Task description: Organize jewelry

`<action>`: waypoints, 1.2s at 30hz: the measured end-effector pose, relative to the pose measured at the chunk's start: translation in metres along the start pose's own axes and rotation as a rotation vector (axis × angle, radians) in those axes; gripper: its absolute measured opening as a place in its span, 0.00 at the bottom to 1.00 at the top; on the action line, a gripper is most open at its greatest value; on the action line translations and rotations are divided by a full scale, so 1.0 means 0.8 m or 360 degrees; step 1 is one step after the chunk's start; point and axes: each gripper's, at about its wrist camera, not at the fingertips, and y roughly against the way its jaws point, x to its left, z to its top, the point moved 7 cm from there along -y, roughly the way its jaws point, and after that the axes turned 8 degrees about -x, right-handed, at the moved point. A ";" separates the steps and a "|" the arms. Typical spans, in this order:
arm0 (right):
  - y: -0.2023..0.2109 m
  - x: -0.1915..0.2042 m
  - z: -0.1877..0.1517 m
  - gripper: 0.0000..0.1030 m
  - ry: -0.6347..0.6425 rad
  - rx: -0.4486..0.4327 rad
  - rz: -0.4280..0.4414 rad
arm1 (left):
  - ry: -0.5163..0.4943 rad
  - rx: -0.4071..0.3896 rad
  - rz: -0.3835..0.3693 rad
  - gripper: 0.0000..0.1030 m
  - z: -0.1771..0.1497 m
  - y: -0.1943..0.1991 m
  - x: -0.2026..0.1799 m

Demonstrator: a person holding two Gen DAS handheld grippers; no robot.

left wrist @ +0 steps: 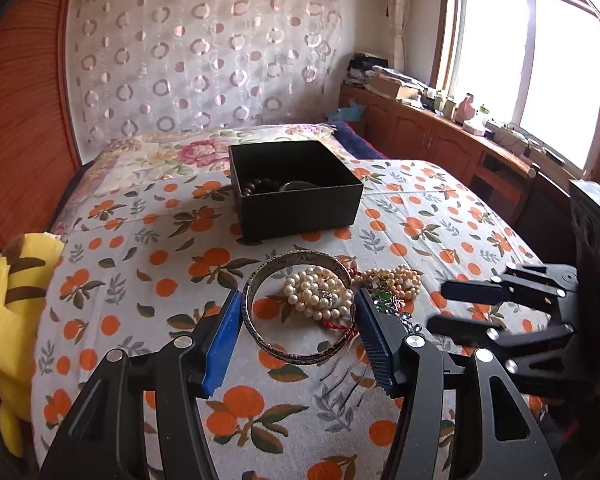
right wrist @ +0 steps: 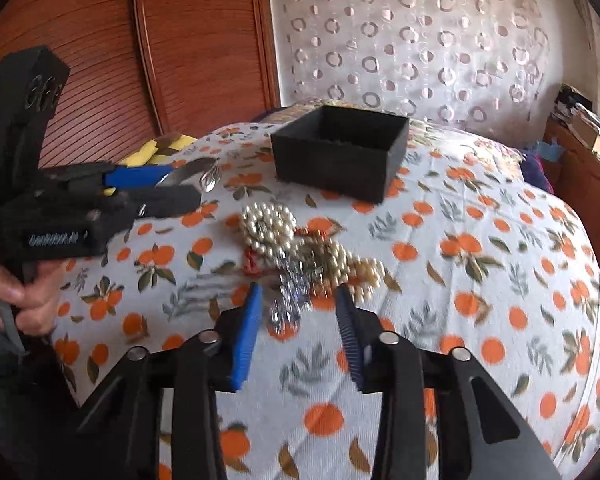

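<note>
On the bed: a sheet [left wrist: 420,208] printed with oranges and leaves carries all the jewelry.
Black box: the open box [left wrist: 300,216] stands further back on the sheet, well apart from the loose pile; inside it, dark wooden beads [left wrist: 260,186] lie against the near wall.
Silver bangle: the bangle [left wrist: 300,356] sits across the left gripper [left wrist: 298,296]. Its rim touches both blue pads [left wrist: 224,344], and in the right wrist view it is lifted clear of the sheet.
Left gripper: clamped on the bangle, with a hand [right wrist: 20,300] around its handle.
Pearl pile: white pearl strings [left wrist: 320,292] lie on the sheet, tangled with a red cord, cream beads and some green pieces; in the left wrist view they show through the ring of the bangle.
Silver chain piece: a shiny, blurred piece [right wrist: 288,304] lies at the near edge of the pile.
Right gripper: the right gripper [right wrist: 296,294] hangs low over the pile with its jaws apart. The silver piece is between them, and I see no pad pressing on it.
Yellow plush toy: it lies at the left edge of the bed [left wrist: 16,300].
</note>
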 end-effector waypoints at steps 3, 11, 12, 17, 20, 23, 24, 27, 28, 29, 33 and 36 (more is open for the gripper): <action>-0.012 -0.002 0.006 0.34 -0.0027 0.0019 0.0011 | 0.0007 -0.0004 -0.0006 0.53 -0.001 0.002 0.001; -0.032 -0.004 -0.008 0.34 -0.0074 0.0118 0.0036 | 0.0035 0.0002 -0.0017 0.53 -0.007 0.002 0.004; -0.035 -0.005 -0.011 0.34 -0.0085 0.0136 0.0032 | 0.0040 0.0001 -0.0018 0.53 -0.007 0.002 0.005; -0.042 0.000 -0.014 0.34 -0.0135 0.0176 0.0080 | 0.0051 -0.0002 -0.0020 0.53 -0.008 0.002 0.007; -0.040 0.004 -0.016 0.27 -0.0148 0.0187 0.0123 | 0.0052 -0.0003 -0.0015 0.53 -0.009 0.002 0.008; -0.034 0.011 -0.020 0.27 -0.0139 0.0197 0.0147 | 0.0061 -0.0009 -0.0010 0.53 -0.009 0.002 0.010; -0.032 0.014 -0.022 0.26 -0.0129 0.0200 0.0157 | 0.0064 -0.0010 -0.0009 0.53 -0.009 0.003 0.012; -0.023 0.021 -0.023 0.26 -0.0108 0.0189 0.0170 | 0.0062 -0.0010 -0.0010 0.53 -0.009 0.003 0.012; -0.020 0.023 -0.024 0.26 -0.0107 0.0185 0.0175 | 0.0063 -0.0010 -0.0009 0.53 -0.009 0.002 0.012; -0.017 0.024 -0.023 0.26 -0.0109 0.0182 0.0180 | 0.0065 -0.0010 -0.0008 0.53 -0.009 0.002 0.013; -0.011 0.027 -0.020 0.26 -0.0073 0.0154 0.0158 | 0.0064 -0.0012 -0.0009 0.53 -0.009 0.003 0.012; -0.016 0.021 -0.021 0.26 -0.0081 0.0171 0.0137 | 0.0063 -0.0011 -0.0011 0.53 -0.009 0.003 0.012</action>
